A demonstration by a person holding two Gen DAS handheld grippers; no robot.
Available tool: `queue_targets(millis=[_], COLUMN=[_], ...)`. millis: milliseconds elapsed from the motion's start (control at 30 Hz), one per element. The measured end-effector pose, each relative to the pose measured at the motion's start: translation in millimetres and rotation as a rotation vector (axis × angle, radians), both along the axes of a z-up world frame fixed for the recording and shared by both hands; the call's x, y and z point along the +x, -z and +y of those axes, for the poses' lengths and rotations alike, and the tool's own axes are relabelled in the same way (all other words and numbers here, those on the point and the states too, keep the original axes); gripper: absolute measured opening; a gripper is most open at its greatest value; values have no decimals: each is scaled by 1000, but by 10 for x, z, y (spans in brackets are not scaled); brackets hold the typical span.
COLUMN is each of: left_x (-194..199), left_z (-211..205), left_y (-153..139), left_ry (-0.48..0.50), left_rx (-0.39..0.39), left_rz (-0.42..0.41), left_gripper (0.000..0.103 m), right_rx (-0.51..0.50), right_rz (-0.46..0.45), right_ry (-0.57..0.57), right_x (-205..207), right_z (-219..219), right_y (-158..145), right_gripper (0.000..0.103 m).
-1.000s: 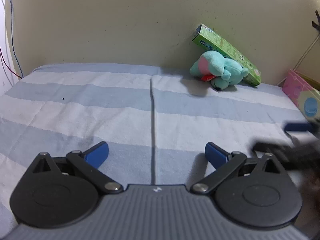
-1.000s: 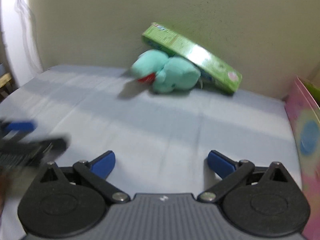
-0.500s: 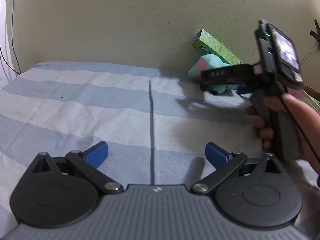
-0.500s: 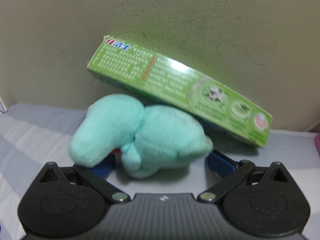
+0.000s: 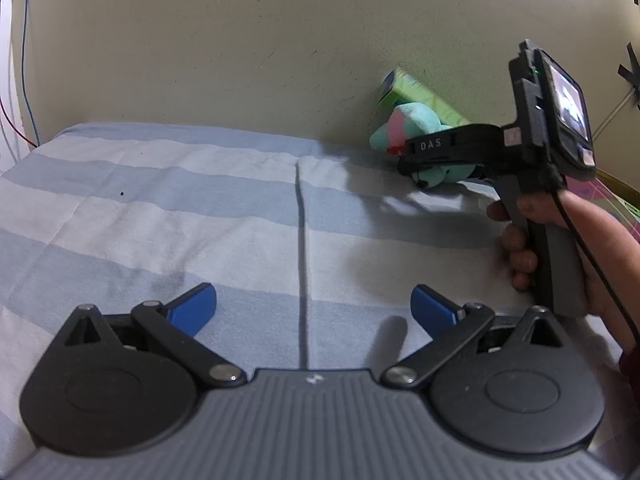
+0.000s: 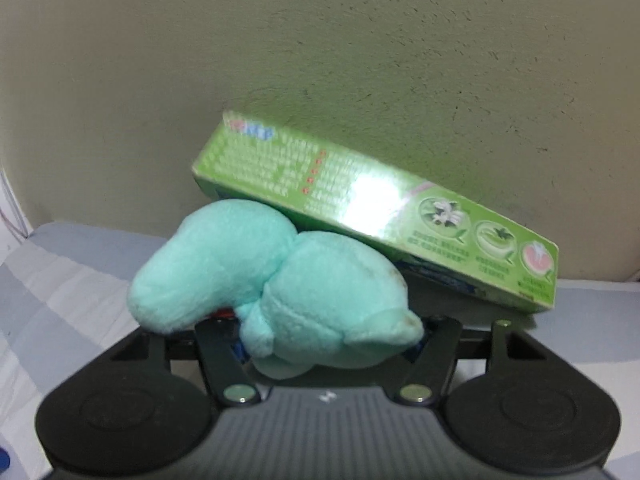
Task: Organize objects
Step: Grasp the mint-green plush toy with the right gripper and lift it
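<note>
Two risks stand out. The right hand-held gripper [image 6: 328, 344] is closing around the teal plush toy [image 6: 280, 280] on the bed [image 5: 200, 208] by the wall; lifting may topple the green box [image 6: 376, 208] leaning on it. The left hand-held gripper [image 5: 312, 308] hangs wide and empty.

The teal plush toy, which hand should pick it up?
Right. The right gripper is closing with the teal plush toy between its jaws; the left gripper is open over bare striped sheet.
</note>
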State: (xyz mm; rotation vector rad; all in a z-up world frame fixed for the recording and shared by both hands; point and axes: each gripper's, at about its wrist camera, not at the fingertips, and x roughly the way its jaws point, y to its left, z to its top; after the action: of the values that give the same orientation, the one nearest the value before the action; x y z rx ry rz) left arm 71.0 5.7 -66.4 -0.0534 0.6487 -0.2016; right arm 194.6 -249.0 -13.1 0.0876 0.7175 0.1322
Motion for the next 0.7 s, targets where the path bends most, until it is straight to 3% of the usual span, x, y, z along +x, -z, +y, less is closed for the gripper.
queue_targets(millis=[333, 467, 700], left_x=[-7, 5, -1], left_z=[32, 38, 34], left_y=[-4, 0, 3], left_ry=[1, 2, 4], left_rx=[-32, -39, -39], left_rz=[-5, -6, -6], left_gripper=[103, 103, 103], right_rx=[-89, -78, -113], right_rz=[-7, -10, -14], right_ry=[-67, -92, -187], right_x=[-672, -1114, -1989], right_z=[-39, -178, -40], right_y=[1, -4, -182], right_gripper=[65, 66, 68])
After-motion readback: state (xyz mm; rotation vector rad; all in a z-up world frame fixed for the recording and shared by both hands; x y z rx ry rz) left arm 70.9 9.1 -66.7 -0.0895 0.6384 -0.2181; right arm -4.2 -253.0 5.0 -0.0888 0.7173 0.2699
